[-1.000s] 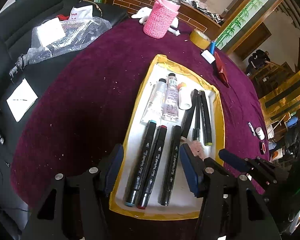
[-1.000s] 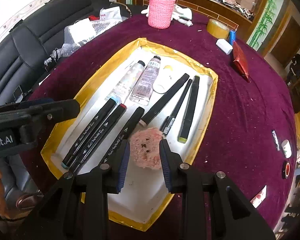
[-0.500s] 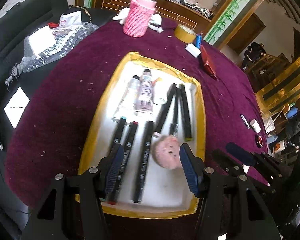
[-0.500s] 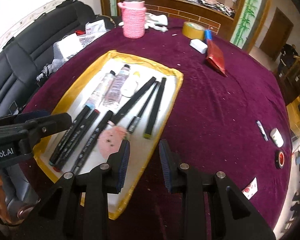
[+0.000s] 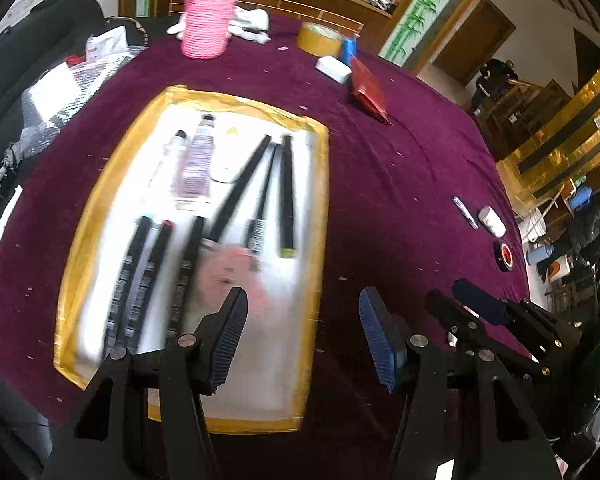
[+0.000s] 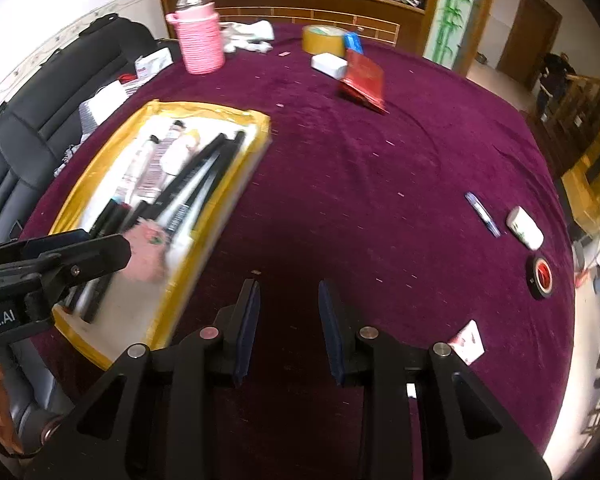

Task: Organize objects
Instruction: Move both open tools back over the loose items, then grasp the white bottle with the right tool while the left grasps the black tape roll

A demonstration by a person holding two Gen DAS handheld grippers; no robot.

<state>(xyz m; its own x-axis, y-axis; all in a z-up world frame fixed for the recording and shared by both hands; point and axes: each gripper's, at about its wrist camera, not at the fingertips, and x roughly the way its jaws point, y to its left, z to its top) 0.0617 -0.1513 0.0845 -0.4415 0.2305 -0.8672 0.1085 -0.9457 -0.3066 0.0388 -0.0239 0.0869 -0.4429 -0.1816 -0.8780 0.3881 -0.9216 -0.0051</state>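
Two hand-held grippers hang over a round table (image 6: 380, 184) covered in dark purple cloth. A black sofa (image 6: 32, 128) stands beside the table on the left. On the left part of the cloth lies a white tray with a yellow rim (image 5: 320, 216), blurred in both views. It holds black markers (image 5: 286, 196), two tubes (image 5: 198, 164) and a fuzzy pink ball (image 6: 146, 250) near its front end. At the far edge stand a pink knitted cup (image 6: 200, 40) and a roll of yellow tape (image 6: 324, 40), with a red packet (image 6: 362, 80) near them. Well apart on the right lie a blue pen (image 6: 482, 214), a small white bottle (image 6: 524, 228) and a small roll of black tape (image 6: 542, 276). The left gripper (image 5: 302, 334) is released, empty, its jaws astride the tray's right rim. The right gripper (image 6: 288, 324) is also released, jaws narrowly parted over bare cloth, grasping nothing.
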